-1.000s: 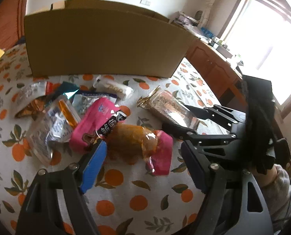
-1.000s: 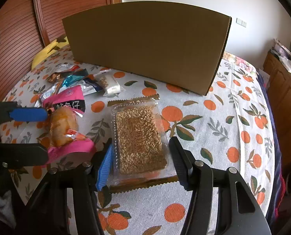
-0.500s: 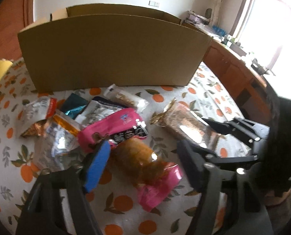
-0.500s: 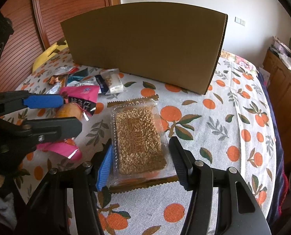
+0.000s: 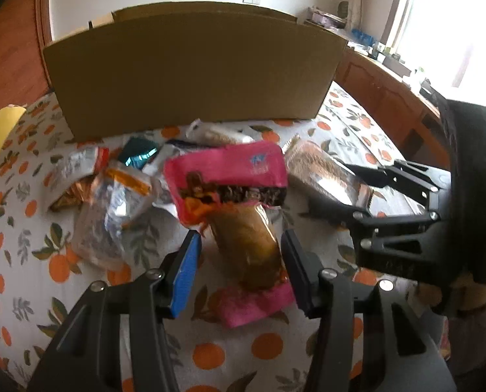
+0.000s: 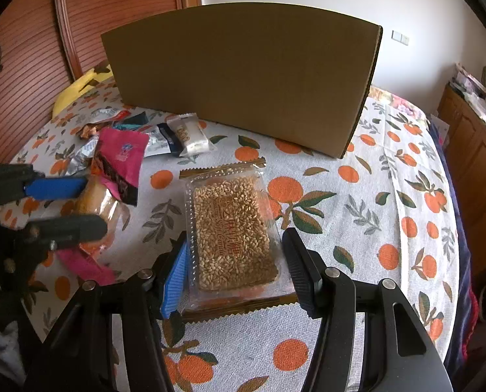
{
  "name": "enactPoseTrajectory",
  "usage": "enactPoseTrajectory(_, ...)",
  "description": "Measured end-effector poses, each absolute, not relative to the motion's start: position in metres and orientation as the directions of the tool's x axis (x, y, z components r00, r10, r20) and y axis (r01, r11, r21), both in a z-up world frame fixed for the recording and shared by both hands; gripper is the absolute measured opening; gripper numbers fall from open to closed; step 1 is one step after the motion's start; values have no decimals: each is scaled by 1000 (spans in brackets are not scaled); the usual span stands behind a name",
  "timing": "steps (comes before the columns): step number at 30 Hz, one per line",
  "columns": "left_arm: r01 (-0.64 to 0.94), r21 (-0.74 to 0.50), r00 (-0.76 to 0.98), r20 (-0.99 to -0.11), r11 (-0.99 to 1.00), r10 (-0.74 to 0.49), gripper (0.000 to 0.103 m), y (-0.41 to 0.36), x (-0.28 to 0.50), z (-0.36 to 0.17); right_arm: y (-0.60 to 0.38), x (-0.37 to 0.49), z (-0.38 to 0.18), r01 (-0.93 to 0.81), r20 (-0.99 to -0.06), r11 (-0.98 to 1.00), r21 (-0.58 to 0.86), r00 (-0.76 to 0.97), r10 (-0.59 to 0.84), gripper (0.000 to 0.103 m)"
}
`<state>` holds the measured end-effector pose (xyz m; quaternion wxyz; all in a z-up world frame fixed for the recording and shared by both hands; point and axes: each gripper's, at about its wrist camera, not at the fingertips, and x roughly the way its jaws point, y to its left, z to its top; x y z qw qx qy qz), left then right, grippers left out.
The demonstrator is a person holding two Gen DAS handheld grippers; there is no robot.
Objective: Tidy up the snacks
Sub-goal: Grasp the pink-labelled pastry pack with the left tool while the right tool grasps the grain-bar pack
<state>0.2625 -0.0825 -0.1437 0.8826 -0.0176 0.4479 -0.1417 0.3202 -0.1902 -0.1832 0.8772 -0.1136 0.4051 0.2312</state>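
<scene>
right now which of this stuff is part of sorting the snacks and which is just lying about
Part of the job:
- pink-wrapped bun, between the left hand-held gripper pads, which have just been closing
- sesame candy pack, between the right hand-held gripper pads
- loose snack packets
- cardboard box

Just lying about:
- yellow bag
- orange-print tablecloth

Left gripper (image 5: 239, 263) jaws have just been closing around the pink-wrapped bun packet (image 5: 243, 225), whose far end now tilts up off the tablecloth (image 5: 63, 281), where before it lay flat.
</scene>
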Motion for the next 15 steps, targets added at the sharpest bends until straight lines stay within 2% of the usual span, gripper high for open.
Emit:
enactPoseTrajectory(6,241,-155,566,-779,958,-269,48,-84,263,-143,-189,320,-183,-497,-763,868,-15,566,311,57)
enactPoseTrajectory(11,236,-137,601,-758,962,-255,34,-83,256,-137,-189,320,-183,-497,-763,868,-16,567,311,57)
enactPoseTrajectory(15,256,-141,589,-761,956,-270,33,-82,253,-138,-189,320,-184,-497,-763,867,-18,568,310,57)
